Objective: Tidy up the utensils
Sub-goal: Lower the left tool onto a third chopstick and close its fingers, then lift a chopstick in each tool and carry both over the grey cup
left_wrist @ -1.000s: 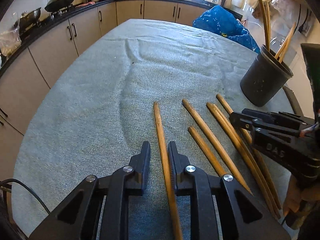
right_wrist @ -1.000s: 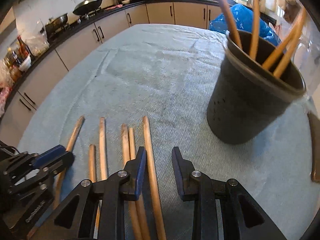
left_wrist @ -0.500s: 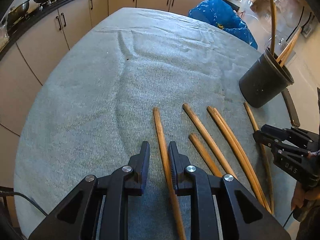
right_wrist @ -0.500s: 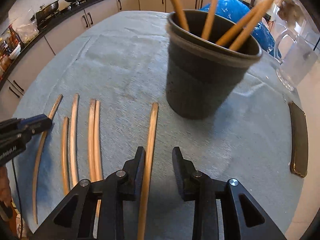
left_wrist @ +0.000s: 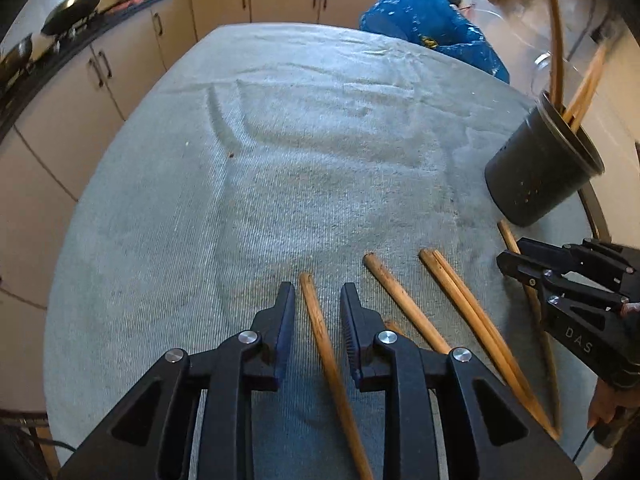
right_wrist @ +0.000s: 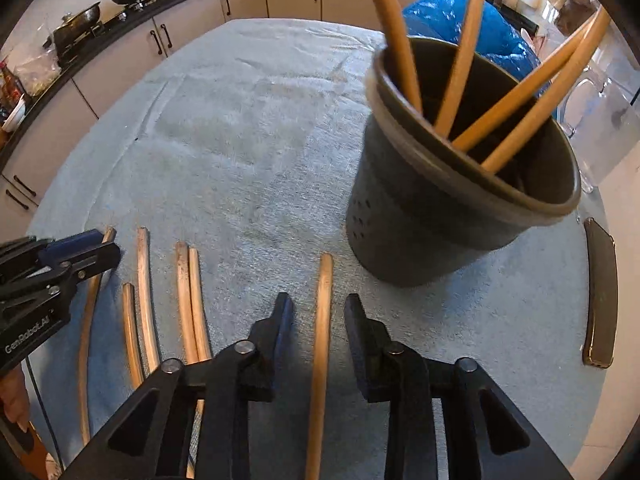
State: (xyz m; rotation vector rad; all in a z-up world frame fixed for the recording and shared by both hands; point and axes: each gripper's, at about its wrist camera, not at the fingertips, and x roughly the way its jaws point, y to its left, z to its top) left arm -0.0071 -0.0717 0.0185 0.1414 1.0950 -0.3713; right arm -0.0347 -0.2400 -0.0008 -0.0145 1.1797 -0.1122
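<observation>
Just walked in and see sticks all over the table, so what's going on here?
A person with a claw in each hand is sorting wooden chopsticks into the dark holder, which already has four. The left claw and right claw are both open, each straddling one chopstick on the grey cloth. Four more lie between them.

Bare cloth on the counter point(left_wrist: 280, 152) lies ahead and left of the sticks point(right_wrist: 144, 300); the holder point(right_wrist: 440, 220) blocks the right, a phone point(right_wrist: 598, 296) lying beyond it near the edge
</observation>
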